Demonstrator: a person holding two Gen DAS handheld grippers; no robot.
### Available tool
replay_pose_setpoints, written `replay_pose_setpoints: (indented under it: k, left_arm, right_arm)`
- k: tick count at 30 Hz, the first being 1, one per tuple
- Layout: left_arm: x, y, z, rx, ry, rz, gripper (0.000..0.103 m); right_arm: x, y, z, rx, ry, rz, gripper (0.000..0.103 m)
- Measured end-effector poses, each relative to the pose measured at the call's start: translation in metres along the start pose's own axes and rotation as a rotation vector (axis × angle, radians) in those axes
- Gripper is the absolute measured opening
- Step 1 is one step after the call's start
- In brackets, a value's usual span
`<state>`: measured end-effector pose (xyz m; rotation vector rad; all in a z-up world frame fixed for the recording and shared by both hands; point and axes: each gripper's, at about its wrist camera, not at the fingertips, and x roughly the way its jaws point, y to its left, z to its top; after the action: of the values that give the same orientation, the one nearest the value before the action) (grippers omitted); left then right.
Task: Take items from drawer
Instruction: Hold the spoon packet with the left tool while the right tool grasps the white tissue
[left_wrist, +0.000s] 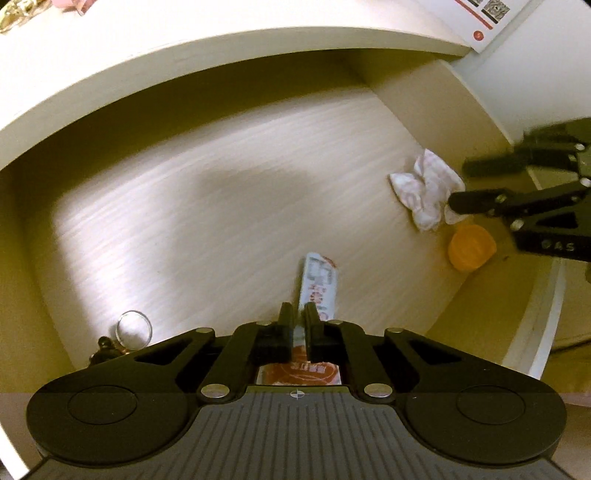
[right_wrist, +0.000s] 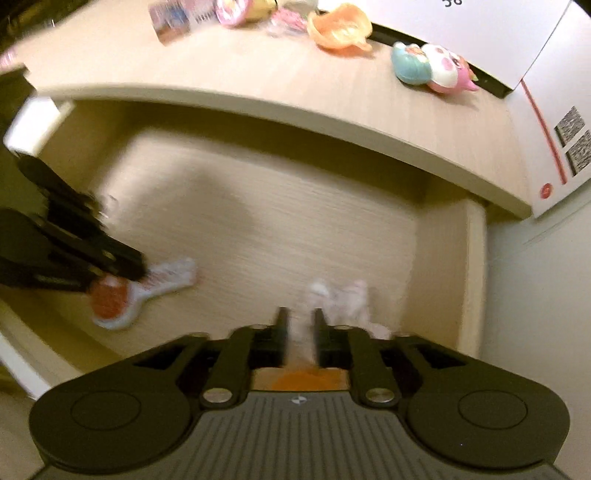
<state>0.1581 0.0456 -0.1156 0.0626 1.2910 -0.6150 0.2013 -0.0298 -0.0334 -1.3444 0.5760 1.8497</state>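
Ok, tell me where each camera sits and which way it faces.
Left wrist: on the left gripper, looking down into the drawer; its fingers pinch the packet; the right gripper shows at right.
Right wrist: on the right gripper, facing the drawer's back wall and desktop toys; its fingers straddle the tissue; the left gripper shows at left.
Shared: drawer, packet, tissue, both grippers.

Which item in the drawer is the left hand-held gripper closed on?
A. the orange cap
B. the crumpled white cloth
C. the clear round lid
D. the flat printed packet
D: the left hand-held gripper has its fingers pinched on the flat printed packet, its end showing between them.
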Motion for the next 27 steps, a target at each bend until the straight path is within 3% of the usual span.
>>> replay_pose_setpoints:
  k: [1,2,9,10,11,13,22,24,25,27]
  left_arm:
    - [0.001,0.001,0.001,-0.001,0.002,-0.009,0.01]
    - [0.002,0.003,0.002,-0.001,0.007,-0.019,0.011]
    - [0.0,0.006,0.009,0.002,-0.008,-0.042,0.015]
    - [-0.001,0.007,0.01,0.008,-0.005,-0.045,0.015]
    - [-0.001,0.007,0.01,0.019,0.004,-0.048,0.015]
    - [0.002,0.002,0.01,0.068,0.033,-0.06,0.015]
    - [0.014,-0.036,0.007,0.315,0.106,-0.058,0.022]
    - [0.016,-0.042,0.005,0.371,0.141,-0.074,0.022]
    - [0.017,-0.045,0.005,0.389,0.151,-0.079,0.017]
    - [0.017,-0.045,0.004,0.412,0.17,-0.083,0.018]
  right_arm:
    - [0.005,-0.002,0.0,-0.012,0.005,-0.025,0.052]
    - [0.01,-0.004,0.001,-0.016,0.013,-0.038,0.06]
    - [0.051,-0.005,0.02,-0.053,0.143,-0.077,0.059]
    - [0.053,-0.007,0.02,-0.038,0.153,-0.066,0.054]
    - [0.054,-0.009,0.02,-0.026,0.163,-0.052,0.039]
    - [0.055,-0.012,0.017,-0.011,0.18,-0.022,0.026]
    - [0.052,-0.01,0.002,0.01,0.134,-0.034,0.027]
    - [0.05,-0.012,0.002,0.017,0.129,-0.041,0.03]
    - [0.048,-0.013,0.002,0.021,0.128,-0.044,0.036]
    - [0.046,-0.015,0.002,0.025,0.124,-0.056,0.043]
